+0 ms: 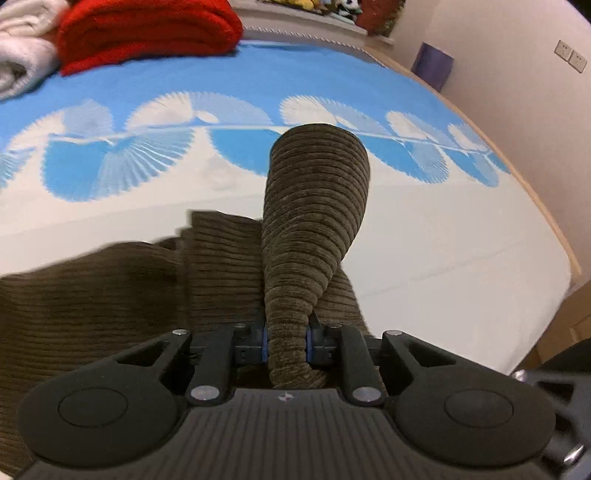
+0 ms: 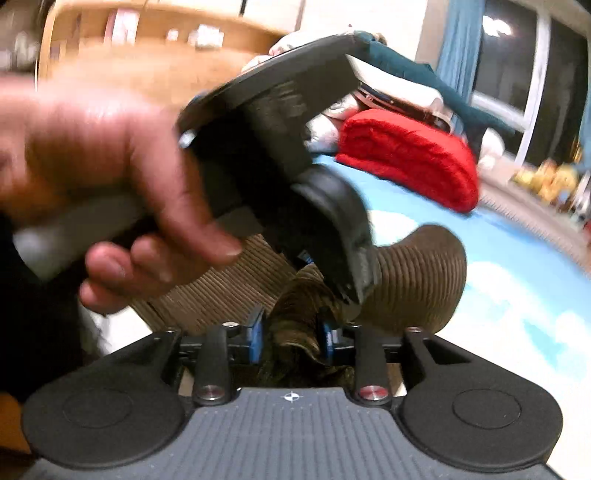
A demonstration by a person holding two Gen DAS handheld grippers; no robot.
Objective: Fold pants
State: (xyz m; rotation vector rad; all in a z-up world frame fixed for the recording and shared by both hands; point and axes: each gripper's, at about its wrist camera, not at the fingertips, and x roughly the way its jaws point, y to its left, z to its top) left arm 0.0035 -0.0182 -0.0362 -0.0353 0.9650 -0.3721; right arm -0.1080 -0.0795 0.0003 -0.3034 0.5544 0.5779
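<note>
Brown corduroy pants (image 1: 110, 295) lie on a bed with a blue and white cover (image 1: 443, 236). My left gripper (image 1: 287, 341) is shut on a bunched edge of the pants, and a fold of the cloth (image 1: 317, 206) stands up in front of it. My right gripper (image 2: 291, 339) is shut on another bunch of the pants (image 2: 417, 280). In the right wrist view the left gripper's body (image 2: 280, 147) and the person's hand (image 2: 103, 166) are close in front, blurred. The two grippers are close together.
A folded red blanket (image 1: 147, 33) and white cloth (image 1: 22, 55) lie at the far end of the bed. The red blanket also shows in the right wrist view (image 2: 410, 155). The bed's wooden edge (image 1: 554, 229) and a wall lie to the right. A window (image 2: 524, 74) is beyond.
</note>
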